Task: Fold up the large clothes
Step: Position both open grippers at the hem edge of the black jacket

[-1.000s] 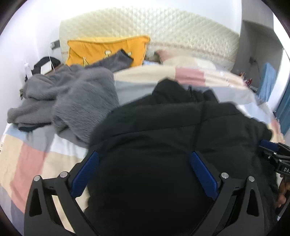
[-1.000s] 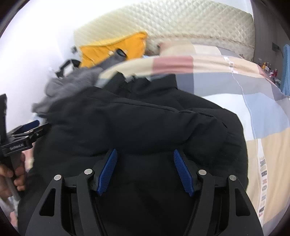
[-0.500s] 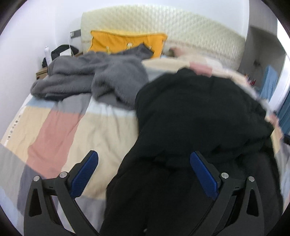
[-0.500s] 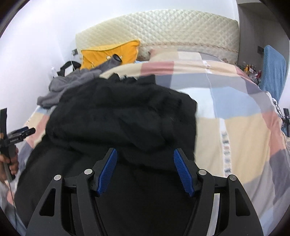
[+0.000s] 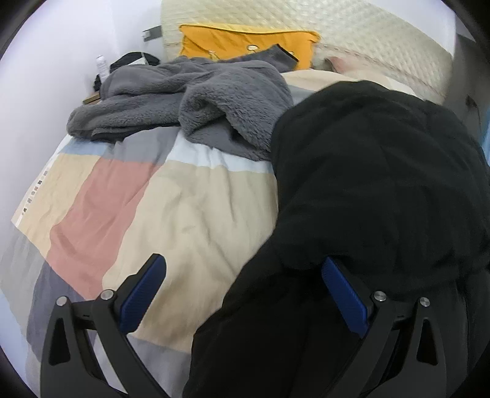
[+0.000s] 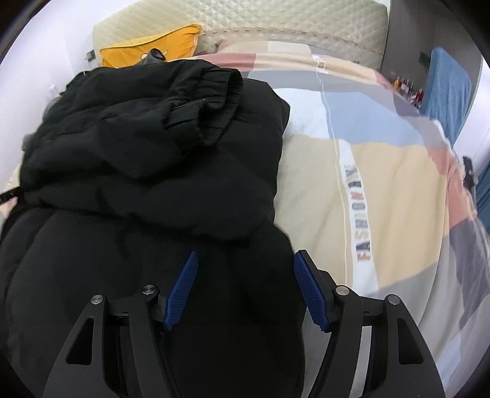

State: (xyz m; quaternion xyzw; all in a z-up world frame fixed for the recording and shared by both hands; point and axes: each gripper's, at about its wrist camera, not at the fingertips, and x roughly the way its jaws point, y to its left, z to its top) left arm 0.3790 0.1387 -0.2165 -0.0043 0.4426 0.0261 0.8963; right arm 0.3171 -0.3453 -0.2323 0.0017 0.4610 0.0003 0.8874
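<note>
A large black padded jacket [image 5: 367, 183] lies folded over itself on the patchwork bed cover [image 5: 153, 208]. In the right wrist view the jacket [image 6: 137, 183] fills the left half, with an elastic cuff [image 6: 214, 91] lying on top. My left gripper [image 5: 242, 294] is open and empty at the jacket's left edge, its right finger against the fabric. My right gripper [image 6: 245, 281] is open and empty above the jacket's near right edge.
A grey fleece garment [image 5: 190, 98] is heaped at the far left of the bed, touching the jacket. A yellow pillow [image 5: 245, 43] leans on the quilted headboard [image 6: 275, 18]. Bare bed cover [image 6: 382, 199] lies right of the jacket. A blue cloth [image 6: 450, 88] hangs far right.
Both grippers have pulled back and apart from over the jacket. The jacket's upper part now lies folded down on its lower part. Both grippers stay open.
</note>
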